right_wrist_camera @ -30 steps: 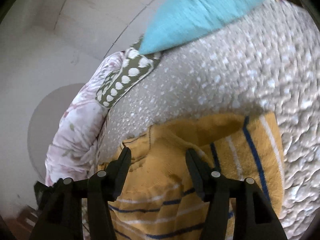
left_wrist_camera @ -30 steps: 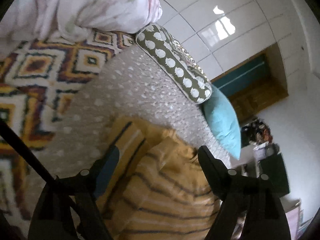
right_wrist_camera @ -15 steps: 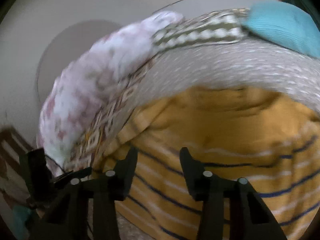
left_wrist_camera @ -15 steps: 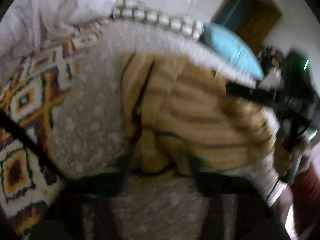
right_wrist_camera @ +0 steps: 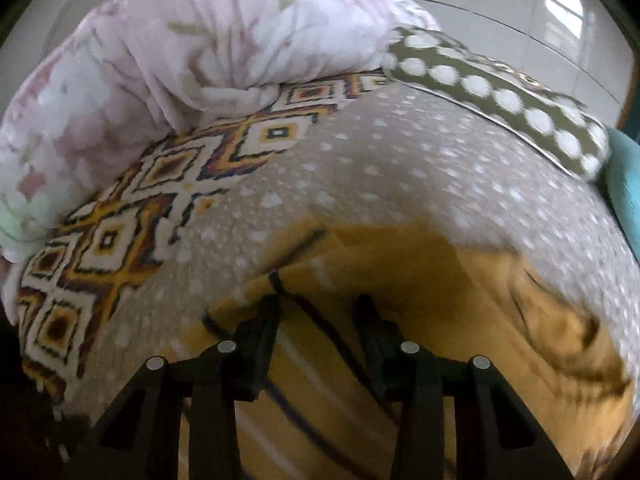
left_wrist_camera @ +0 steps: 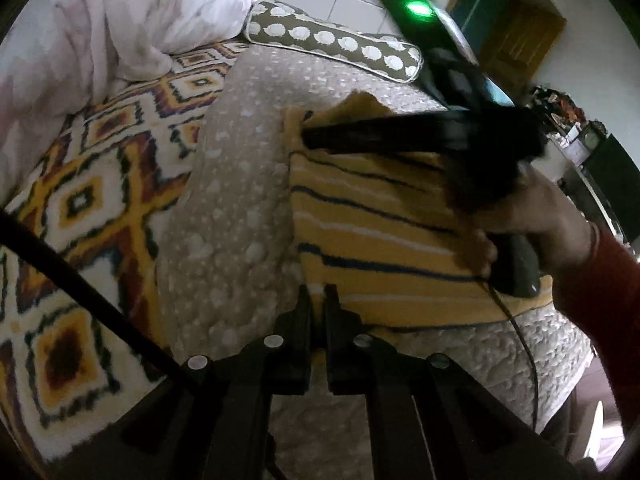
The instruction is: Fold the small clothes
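Observation:
A small yellow garment with dark blue and white stripes [left_wrist_camera: 372, 232] lies on a beige dotted bedspread [left_wrist_camera: 240, 208]. My left gripper [left_wrist_camera: 319, 292] is shut on the garment's near left corner. In the left wrist view my right gripper [left_wrist_camera: 316, 138] reaches across the garment's far edge, held by a hand in a red sleeve. In the right wrist view my right gripper [right_wrist_camera: 318, 304] is open, fingers resting over the garment [right_wrist_camera: 420, 280] near a dark-striped edge; nothing is between its fingers.
A pink floral duvet [left_wrist_camera: 120, 20] and a diamond-patterned blanket [left_wrist_camera: 80, 200] lie to the left. An olive dotted bolster [left_wrist_camera: 336, 44] and a teal pillow [right_wrist_camera: 628, 184] line the far side of the bed. Tiled floor and a wooden door lie beyond.
My left gripper has pulled back to the garment's near corner and shut on it. My right gripper has swung to the far edge, staying open. The garment lies flatter.

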`<action>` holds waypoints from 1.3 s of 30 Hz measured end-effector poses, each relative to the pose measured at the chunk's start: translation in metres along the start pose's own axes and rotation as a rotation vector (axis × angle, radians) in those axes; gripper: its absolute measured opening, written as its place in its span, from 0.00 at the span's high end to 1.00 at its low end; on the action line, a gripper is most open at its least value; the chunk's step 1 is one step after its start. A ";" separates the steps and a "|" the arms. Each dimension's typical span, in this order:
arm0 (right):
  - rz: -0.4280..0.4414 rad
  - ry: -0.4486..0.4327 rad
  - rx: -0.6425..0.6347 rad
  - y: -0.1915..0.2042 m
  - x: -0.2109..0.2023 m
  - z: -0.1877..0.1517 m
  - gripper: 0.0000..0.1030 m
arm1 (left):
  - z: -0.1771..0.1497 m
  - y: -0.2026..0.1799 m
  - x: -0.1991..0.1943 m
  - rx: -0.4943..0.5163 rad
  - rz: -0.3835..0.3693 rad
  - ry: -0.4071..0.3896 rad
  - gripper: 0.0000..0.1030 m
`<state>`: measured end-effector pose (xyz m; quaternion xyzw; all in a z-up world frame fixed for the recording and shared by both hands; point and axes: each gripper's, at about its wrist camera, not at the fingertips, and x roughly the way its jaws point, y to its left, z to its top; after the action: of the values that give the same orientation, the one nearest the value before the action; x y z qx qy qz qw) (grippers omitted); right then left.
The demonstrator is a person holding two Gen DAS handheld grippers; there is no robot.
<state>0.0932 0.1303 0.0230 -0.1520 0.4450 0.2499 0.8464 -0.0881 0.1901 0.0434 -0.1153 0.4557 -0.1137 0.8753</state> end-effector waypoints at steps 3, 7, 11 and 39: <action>-0.025 0.012 -0.039 0.010 0.015 0.011 0.57 | -0.002 0.006 -0.002 -0.051 -0.016 -0.012 0.91; -0.006 0.021 0.024 0.005 0.017 0.023 0.46 | -0.005 0.009 -0.019 -0.084 0.006 -0.043 0.81; 0.042 -0.051 0.081 -0.003 -0.021 0.016 0.46 | -0.009 -0.005 -0.049 -0.053 0.042 -0.105 0.51; -0.115 -0.195 0.662 -0.254 -0.178 -0.274 0.92 | -0.023 -0.148 0.075 0.222 0.100 -0.070 0.08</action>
<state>-0.0360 -0.2628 0.0264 0.1305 0.4097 0.0570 0.9010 -0.0789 0.0249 0.0180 0.0012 0.4146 -0.1156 0.9026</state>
